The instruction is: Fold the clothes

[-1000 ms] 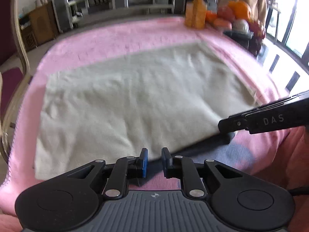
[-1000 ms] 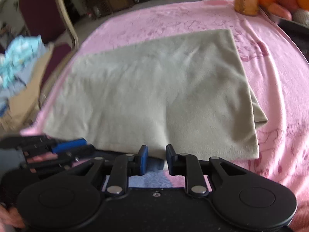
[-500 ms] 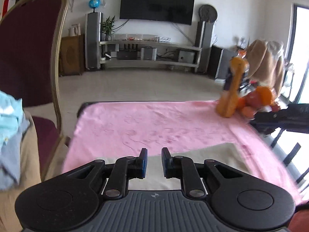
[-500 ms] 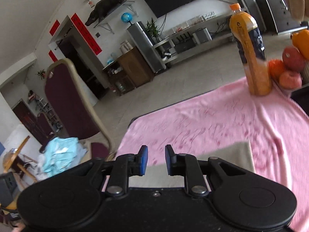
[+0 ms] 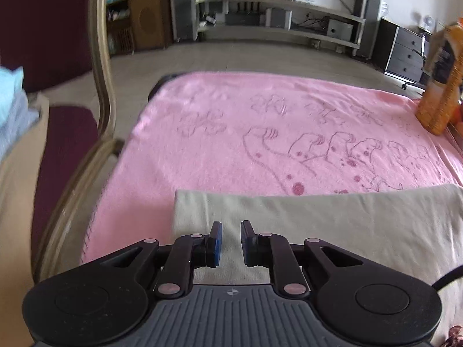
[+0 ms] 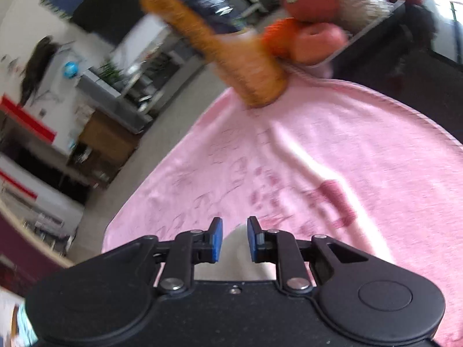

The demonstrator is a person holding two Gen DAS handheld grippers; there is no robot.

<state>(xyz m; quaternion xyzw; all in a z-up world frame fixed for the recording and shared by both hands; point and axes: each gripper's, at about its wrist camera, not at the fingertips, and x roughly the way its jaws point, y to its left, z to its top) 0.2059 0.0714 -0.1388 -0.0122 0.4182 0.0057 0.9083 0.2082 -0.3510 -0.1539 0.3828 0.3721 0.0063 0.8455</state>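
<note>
A beige cloth (image 5: pixel 332 222) lies on the pink blanket (image 5: pixel 260 144), its far edge straight and its left corner squared. My left gripper (image 5: pixel 231 228) sits low over the cloth's left end, jaws narrow, with cloth filling the gap; it looks pinched. In the right wrist view, which is tilted and blurred, a pale bump of the same cloth (image 6: pixel 235 245) rises between the blue pads (image 6: pixel 217 240). My right gripper (image 6: pixel 235 225) has its jaws opening, with the cloth still touching both pads. Neither gripper shows in the other's view.
An orange juice bottle (image 5: pixel 437 101) stands at the blanket's far right corner, with fruit (image 6: pixel 312 29) on a tray behind it. A dark red chair (image 5: pixel 101 72) with a pile of clothes (image 5: pixel 11 101) stands close on the left. Beyond the table is open floor.
Both grippers started at the near edge of the spread cloth, then rose and travelled away across it, carrying the edge. The cloth now shows as a shorter band. The right view has rolled.
</note>
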